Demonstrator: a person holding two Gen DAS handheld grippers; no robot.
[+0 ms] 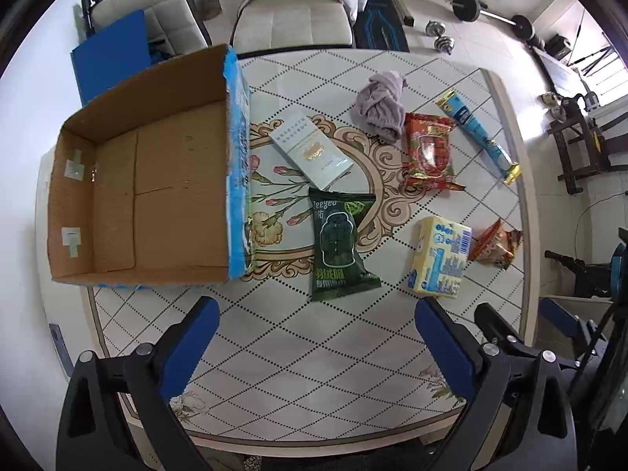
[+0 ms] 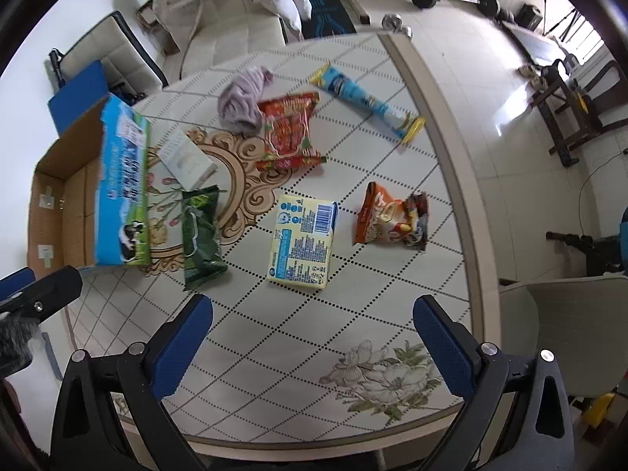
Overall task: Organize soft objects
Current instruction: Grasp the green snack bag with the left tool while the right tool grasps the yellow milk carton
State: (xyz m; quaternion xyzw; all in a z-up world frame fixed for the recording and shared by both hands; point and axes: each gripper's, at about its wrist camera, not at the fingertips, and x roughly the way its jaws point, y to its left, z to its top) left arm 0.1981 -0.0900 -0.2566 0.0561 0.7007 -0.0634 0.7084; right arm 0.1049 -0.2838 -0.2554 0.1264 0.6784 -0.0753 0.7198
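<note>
An open, empty cardboard box (image 1: pixel 137 192) with a blue printed side stands at the table's left; it also shows in the right wrist view (image 2: pixel 117 188). On the table lie a dark green packet (image 1: pixel 339 239) (image 2: pixel 200 231), a yellow tissue pack (image 1: pixel 441 261) (image 2: pixel 304 241), a white-grey flat box (image 1: pixel 310 151) (image 2: pixel 186 159), a red snack bag (image 1: pixel 428 149) (image 2: pixel 288 129), an orange snack bag (image 1: pixel 496 245) (image 2: pixel 392 216), a blue tube packet (image 1: pixel 477 131) (image 2: pixel 365 100) and a crumpled lilac cloth (image 1: pixel 382 104) (image 2: pixel 243 98). My left gripper (image 1: pixel 316 347) is open above the near table edge. My right gripper (image 2: pixel 314 349) is open and empty, nearer the yellow pack.
The patterned table (image 1: pixel 353 353) is round-edged; its right rim (image 2: pixel 443 157) drops to a tiled floor. Cushioned chairs (image 1: pixel 290 19) stand behind the table, a grey chair (image 2: pixel 569 333) at the right. Barbell and dumbbells (image 1: pixel 490 11) lie on the floor beyond.
</note>
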